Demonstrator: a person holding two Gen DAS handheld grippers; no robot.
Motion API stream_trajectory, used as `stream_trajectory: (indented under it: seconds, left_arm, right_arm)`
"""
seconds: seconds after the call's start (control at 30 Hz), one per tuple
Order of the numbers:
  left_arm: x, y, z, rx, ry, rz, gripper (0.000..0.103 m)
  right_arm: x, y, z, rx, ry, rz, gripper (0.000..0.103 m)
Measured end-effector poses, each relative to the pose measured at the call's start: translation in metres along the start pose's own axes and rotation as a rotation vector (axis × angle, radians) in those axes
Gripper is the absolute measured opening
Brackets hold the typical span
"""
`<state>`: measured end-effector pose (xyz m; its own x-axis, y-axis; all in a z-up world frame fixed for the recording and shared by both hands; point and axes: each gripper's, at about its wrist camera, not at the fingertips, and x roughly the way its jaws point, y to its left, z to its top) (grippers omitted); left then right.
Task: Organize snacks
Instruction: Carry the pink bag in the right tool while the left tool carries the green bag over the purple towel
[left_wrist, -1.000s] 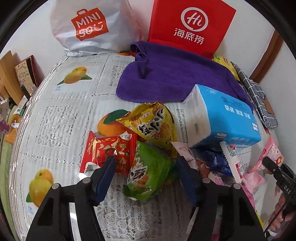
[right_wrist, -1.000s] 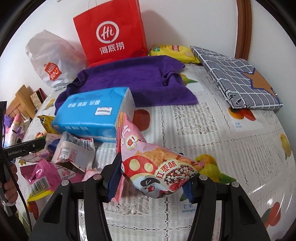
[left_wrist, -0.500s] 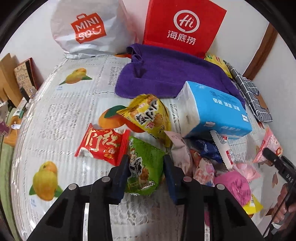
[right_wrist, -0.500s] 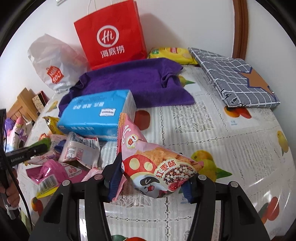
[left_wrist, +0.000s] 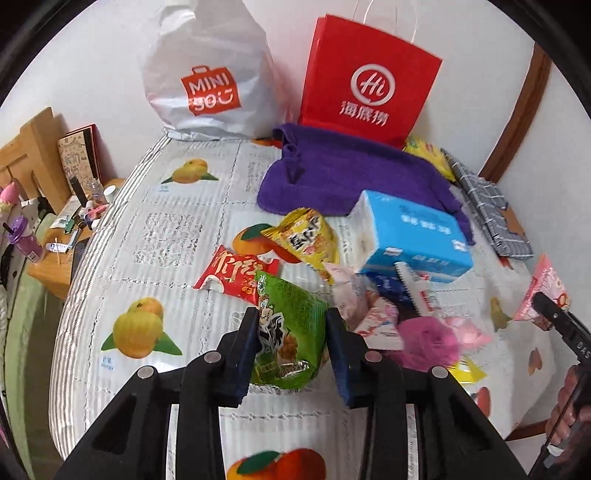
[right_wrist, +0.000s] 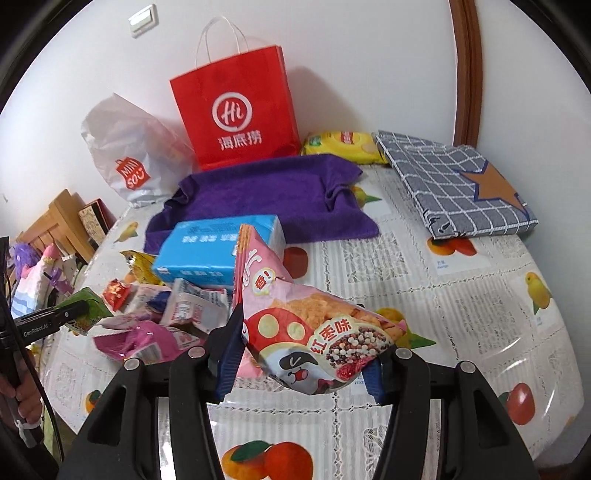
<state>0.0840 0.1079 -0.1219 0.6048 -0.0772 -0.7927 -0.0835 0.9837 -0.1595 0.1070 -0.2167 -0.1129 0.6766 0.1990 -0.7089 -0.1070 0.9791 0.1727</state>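
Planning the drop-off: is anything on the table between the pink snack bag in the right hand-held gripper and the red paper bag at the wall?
Yes. The blue tissue pack lies just beyond the pink snack bag, and the purple towel is spread before the red paper bag.

Left tool (left_wrist: 291, 343) and right tool (right_wrist: 306, 354), both angled downward, each clamped on something.
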Motion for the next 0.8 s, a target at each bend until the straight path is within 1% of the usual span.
stream_trajectory:
  seconds: [0.17,0.37,0.53,0.8]
  left_arm:
    - [-0.019,-0.013,0.002,0.020,-0.035,-0.010,0.034]
    - [-0.035,-0.035,0.012,0.044,-0.062,-0.040,0.034]
    - [-0.046,-0.059,0.032,0.081,-0.101,-0.067,0.034]
    - [-0.052,-0.094,0.073,0.141,-0.158,-0.103,0.034]
  right_arm:
    - [-0.014,0.010,0.009,-0.026,-0.025,0.009,0.055]
    - [-0.023,0.016,0.025,-0.034,-0.045,0.028,0.055]
    - [-0.030,0.023,0.049,-0.061,-0.078,0.032,0.055]
    - [-0.027,0.028,0.095,-0.077,-0.120,0.033,0.055]
